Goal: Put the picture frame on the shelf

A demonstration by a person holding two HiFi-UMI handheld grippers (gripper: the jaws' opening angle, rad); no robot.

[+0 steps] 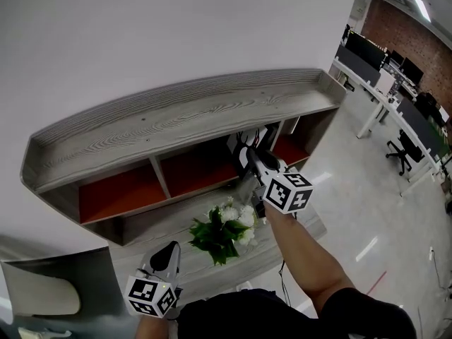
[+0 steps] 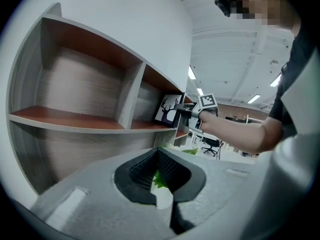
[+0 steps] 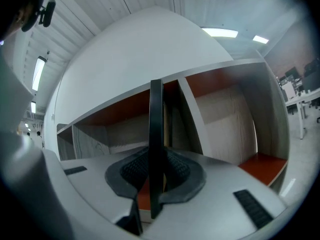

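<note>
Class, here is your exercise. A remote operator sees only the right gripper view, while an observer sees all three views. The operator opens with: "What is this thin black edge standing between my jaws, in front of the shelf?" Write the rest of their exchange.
Observer: It is the picture frame, edge-on to you. The left gripper view shows its face, a black deer silhouette on white.
Operator: Is anything below where the right gripper is working?
Observer: Yes. The head view shows a bunch of white flowers with green leaves on the board below the shelf.
Operator: And the other gripper?
Observer: The left gripper is low and near the person, with its jaws slightly apart and nothing between them.
</note>
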